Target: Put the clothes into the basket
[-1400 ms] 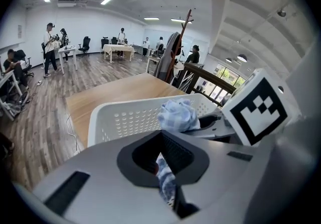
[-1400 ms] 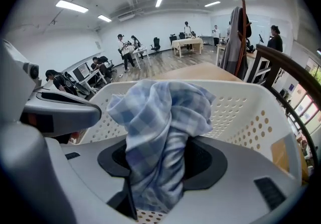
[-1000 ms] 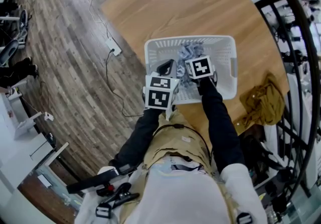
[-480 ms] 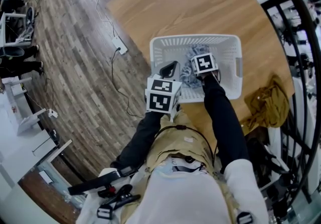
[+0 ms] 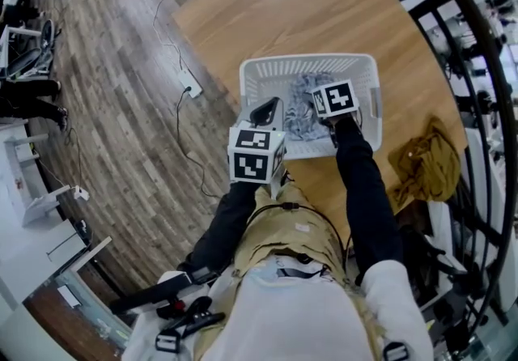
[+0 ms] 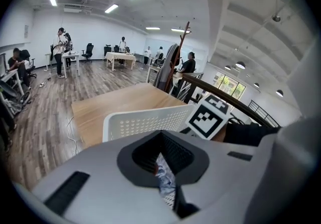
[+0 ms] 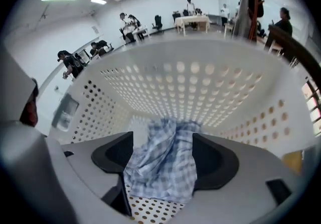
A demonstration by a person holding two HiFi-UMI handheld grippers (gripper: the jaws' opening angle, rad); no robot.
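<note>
Your right gripper hangs inside the basket, pointing steeply down at its floor; its jaws have just been opening and now stand wide apart, with the checked cloth lying loose between them, the pads off it on both sides. That cloth sits in the middle of the basket, crumpled, resting on the perforated bottom.

Your left gripper is at the basket's near left corner, just above the rim; its jaws are nearly together, and a sliver of the checked cloth shows in the narrow gap. Whether the pads actually bite on the cloth or you merely see it through the gap, the gripper view does not settle, so part those jaws before you pull away.

The coming move, as I judge it, turns on the mustard garment; it lies outside the basket on the table, just beyond the basket's right wall and towards its near right corner, heaped with its long axis running alongside that wall. Your right gripper is much the nearer; the left would have to cross the whole basket.

Count: one basket; two garments, one checked inside the basket and one mustard outside it; two grippers.
</note>
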